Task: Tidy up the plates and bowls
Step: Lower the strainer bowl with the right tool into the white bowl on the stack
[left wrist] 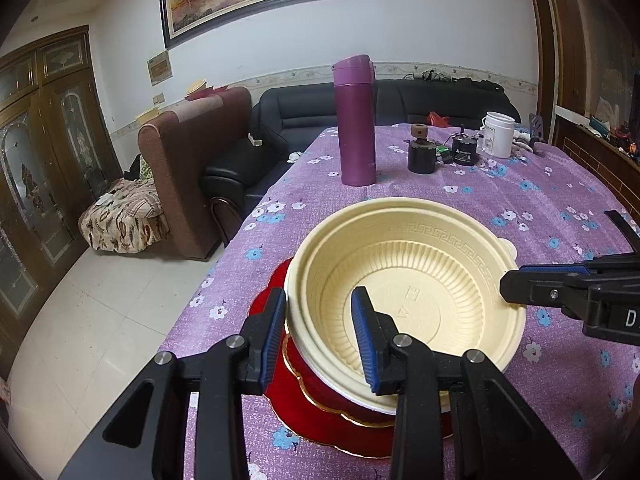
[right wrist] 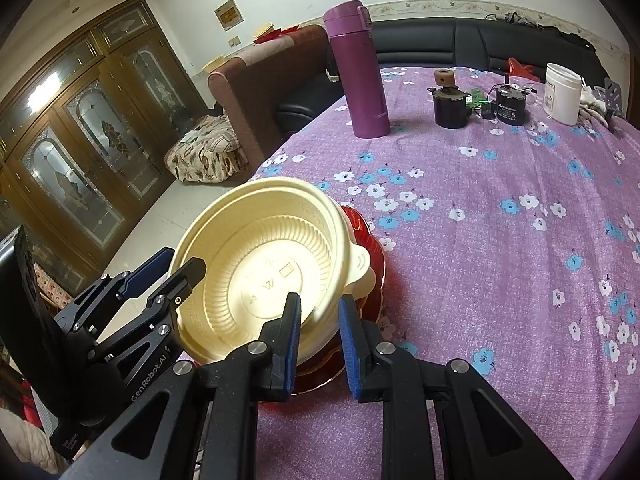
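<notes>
Left wrist: left tongs (left wrist: 320, 334) spread, straddling near rim of cream bowl (left wrist: 404, 280) on red plates (left wrist: 320, 412), purple-clothed tabletop (left wrist: 460, 200).
Right wrist: right tongs (right wrist: 320, 344) released, straddling the bowl's rim.

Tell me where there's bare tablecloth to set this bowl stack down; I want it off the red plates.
Free: the wide floral cloth right of the red plates, and the strip between the cream bowls and the purple flask. Crowded: the far end, around the black motors and white jar.
</notes>
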The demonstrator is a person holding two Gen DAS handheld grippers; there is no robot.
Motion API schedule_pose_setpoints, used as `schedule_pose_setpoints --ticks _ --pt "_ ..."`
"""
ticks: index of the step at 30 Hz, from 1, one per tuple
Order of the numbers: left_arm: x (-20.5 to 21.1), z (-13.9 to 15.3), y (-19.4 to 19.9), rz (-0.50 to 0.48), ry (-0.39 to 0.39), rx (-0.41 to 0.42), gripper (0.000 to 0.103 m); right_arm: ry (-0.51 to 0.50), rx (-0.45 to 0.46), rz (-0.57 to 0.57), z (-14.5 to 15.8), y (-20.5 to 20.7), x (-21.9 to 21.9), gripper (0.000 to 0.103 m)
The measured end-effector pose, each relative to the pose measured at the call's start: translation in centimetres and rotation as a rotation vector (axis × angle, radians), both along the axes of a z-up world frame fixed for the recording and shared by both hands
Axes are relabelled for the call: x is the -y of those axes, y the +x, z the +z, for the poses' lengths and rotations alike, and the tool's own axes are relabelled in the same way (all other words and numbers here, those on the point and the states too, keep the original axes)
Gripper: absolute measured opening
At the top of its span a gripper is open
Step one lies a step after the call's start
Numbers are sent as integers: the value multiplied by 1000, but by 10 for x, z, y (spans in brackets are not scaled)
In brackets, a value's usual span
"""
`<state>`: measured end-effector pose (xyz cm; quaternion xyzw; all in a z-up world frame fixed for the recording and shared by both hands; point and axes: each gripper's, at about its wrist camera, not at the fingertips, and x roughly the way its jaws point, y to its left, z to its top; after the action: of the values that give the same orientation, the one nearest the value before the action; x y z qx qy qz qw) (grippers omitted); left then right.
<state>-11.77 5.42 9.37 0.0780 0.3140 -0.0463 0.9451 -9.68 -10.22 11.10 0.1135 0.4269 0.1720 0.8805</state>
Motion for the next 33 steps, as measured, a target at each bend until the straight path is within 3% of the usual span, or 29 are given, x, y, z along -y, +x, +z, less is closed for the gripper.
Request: schedule_pose_setpoints --ticks 15,33 --pt "0 -3 -1 6 7 0 35 -5 2 8 1 -4 0 23" --pt "-4 3 -9 22 33 24 51 12 19 -22 6 -12 17 23"
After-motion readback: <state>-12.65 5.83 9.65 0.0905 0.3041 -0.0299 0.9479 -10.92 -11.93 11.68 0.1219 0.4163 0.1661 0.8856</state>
